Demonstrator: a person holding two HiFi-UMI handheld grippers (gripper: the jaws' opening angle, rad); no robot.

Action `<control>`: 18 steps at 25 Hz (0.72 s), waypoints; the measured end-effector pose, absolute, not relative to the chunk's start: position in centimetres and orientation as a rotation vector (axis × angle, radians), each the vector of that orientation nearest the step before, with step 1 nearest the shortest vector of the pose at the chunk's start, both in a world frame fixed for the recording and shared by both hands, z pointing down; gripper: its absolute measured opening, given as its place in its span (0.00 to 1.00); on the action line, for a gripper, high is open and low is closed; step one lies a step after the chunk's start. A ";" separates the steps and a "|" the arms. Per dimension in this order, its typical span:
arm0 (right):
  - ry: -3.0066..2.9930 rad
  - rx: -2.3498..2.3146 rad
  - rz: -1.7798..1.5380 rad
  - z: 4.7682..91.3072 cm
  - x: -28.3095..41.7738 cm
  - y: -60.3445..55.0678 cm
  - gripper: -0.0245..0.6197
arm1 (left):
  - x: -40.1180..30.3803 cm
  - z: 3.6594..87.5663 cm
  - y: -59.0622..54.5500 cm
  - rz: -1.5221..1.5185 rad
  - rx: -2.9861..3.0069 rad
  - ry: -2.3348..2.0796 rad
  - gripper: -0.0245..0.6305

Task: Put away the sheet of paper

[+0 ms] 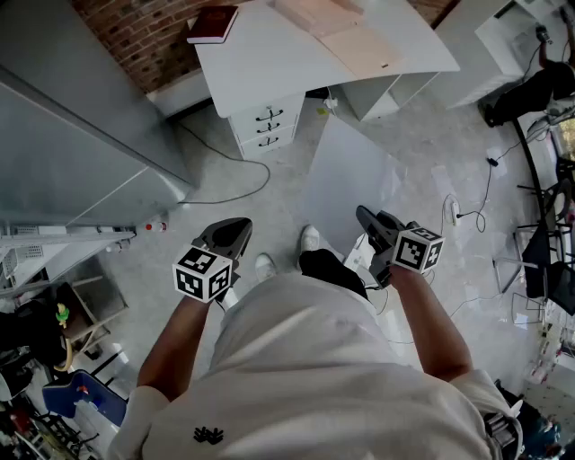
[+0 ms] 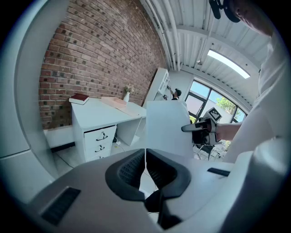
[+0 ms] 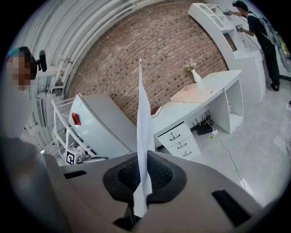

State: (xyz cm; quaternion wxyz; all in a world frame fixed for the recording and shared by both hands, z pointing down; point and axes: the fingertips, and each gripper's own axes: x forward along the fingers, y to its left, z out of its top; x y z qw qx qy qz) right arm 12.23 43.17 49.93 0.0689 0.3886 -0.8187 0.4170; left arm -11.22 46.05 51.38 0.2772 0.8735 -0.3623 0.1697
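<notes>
The white sheet of paper [image 1: 346, 180] hangs upright over the floor in front of me, and my right gripper [image 1: 364, 217] is shut on its lower edge. In the right gripper view the sheet [image 3: 143, 123] stands edge-on, pinched between the dark pads [image 3: 159, 170]. My left gripper [image 1: 235, 229] is off to the left of the sheet and apart from it; its pads [image 2: 129, 170] are shut together with nothing between them. From the left gripper view the sheet [image 2: 166, 129] is seen flat-on, with the right gripper [image 2: 188, 129] at its right edge.
A white desk [image 1: 269, 63] with a drawer unit [image 1: 267, 126] stands ahead by the brick wall, carrying a red book [image 1: 213, 24] and pinkish folders [image 1: 346, 36]. A large grey panel [image 1: 72, 153] is at the left. A cable [image 1: 234, 171] runs over the floor. Clutter lines the right side.
</notes>
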 end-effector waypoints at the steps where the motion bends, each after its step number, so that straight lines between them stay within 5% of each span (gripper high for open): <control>1: -2.469 1.174 1.275 49.9 12.5 42.9 0.08 | -10.8 51.3 45.7 0.458 2.352 -0.969 0.08; 18: -2.557 1.223 1.588 49.0 22.9 31.0 0.08 | 2.1 46.5 34.2 0.511 2.457 -0.975 0.08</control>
